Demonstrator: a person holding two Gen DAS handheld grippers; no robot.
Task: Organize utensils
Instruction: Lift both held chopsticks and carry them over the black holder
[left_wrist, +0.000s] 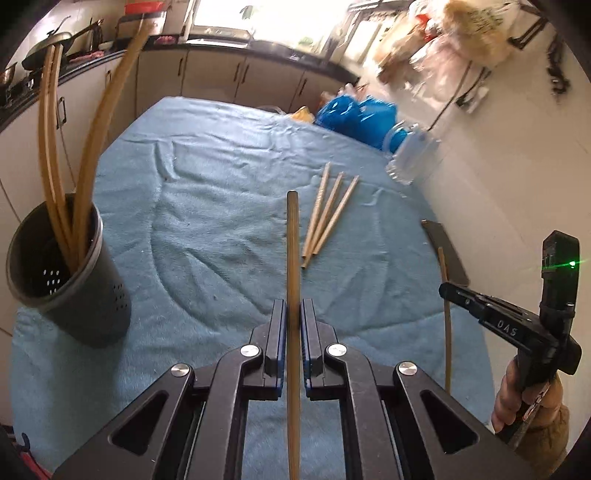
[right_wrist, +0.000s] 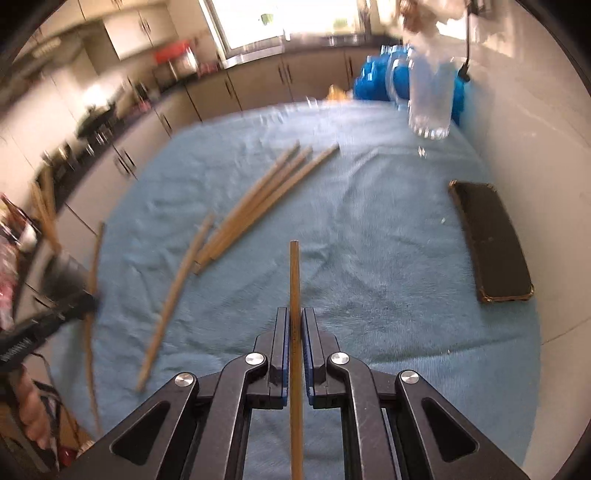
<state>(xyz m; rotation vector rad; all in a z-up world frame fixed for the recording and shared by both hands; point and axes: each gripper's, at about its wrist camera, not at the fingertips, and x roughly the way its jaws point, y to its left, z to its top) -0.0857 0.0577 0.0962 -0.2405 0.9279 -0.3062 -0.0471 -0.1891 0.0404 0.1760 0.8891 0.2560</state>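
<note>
My left tool (left_wrist: 293, 314) pinches a chopstick (left_wrist: 291, 251); its low end is cut off. My right tool (right_wrist: 294, 321) pinches another stick (right_wrist: 294, 273). Three sticks (left_wrist: 327, 218) lie on the blue table (left_wrist: 207, 206). More stand in the cup (left_wrist: 70, 280). The right view is blurry, so its left side is hard to see.

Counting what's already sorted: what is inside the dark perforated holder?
The holder contains several long chopsticks leaning out over its rim, about four, with perforations visible on the inner wall. Their lower ends and the holder's bottom are hidden.
</note>
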